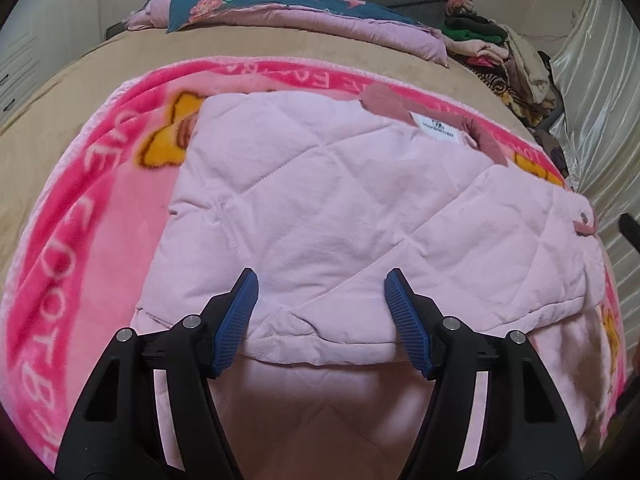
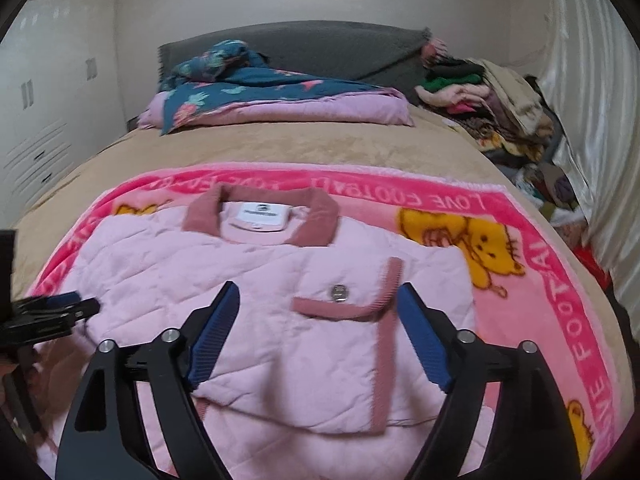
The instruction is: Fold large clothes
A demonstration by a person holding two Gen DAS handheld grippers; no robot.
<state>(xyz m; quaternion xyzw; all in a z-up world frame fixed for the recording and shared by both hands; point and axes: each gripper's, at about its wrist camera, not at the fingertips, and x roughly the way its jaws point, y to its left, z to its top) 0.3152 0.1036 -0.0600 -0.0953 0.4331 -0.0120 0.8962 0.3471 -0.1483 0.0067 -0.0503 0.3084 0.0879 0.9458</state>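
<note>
- Pale pink quilted jacket [image 2: 280, 320] with a dusty-rose collar [image 2: 320, 216] and a flap pocket: it lies flat, partly folded, on a bright pink fleece blanket [image 2: 532, 280] printed with yellow bears, at the near end of a bed covered in tan cloth [image 2: 280, 148].
- Left gripper [image 1: 320, 300]: jaws part-way open, set either side of the jacket's near folded edge [image 1: 320, 344]; the pads do not press on the cloth.
- Right gripper [image 2: 316, 320]: jaws wide, hovering above the jacket beside the pocket with its metal snap [image 2: 339, 293]; nothing is held.
- Handling (a judgement): the padded fabric looks soft, light and bulky, so it should bend readily yet spring back; a pinch through the doubled near hem or the rose-trimmed side edge [image 2: 384, 356] would probably hold best.
- Surroundings: a folded pink quilt with a teal floral cover [image 2: 272, 100] lies at the far end, and a heap of mixed clothes [image 2: 492, 96] at the far right, both well apart from the jacket.
- Obstructions: none lie on the jacket; the loose blanket beneath could be caught up with it.
</note>
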